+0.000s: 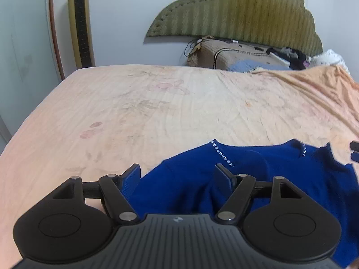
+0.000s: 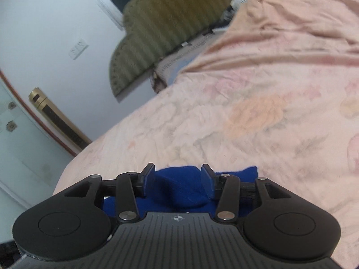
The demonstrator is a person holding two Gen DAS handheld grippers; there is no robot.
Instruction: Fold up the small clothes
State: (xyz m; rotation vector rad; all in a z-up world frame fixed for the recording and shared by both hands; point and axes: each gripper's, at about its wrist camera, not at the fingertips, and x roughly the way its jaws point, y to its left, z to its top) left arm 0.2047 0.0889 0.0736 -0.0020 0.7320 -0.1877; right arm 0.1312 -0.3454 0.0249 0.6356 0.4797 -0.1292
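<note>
A dark blue knit garment (image 1: pixel 258 174) with a line of rhinestones (image 1: pixel 222 154) lies on the peach bedsheet (image 1: pixel 157 103). My left gripper (image 1: pixel 178 174) is open, its jaws wide apart over the garment's left part, with blue cloth between and under them. My right gripper (image 2: pixel 177 179) is open, with a raised fold of the blue garment (image 2: pixel 179 186) between its jaws; whether the pads touch the cloth is unclear. The right gripper's tips show at the right edge of the left wrist view (image 1: pixel 354 151).
A green padded headboard (image 1: pixel 242 11) stands at the far end, with a pillow (image 1: pixel 233 56) and dark clutter (image 1: pixel 289 56) below it. A gold tower fan (image 1: pixel 80 22) stands by the wall on the left. The sheet is rumpled at the far right (image 2: pixel 291 22).
</note>
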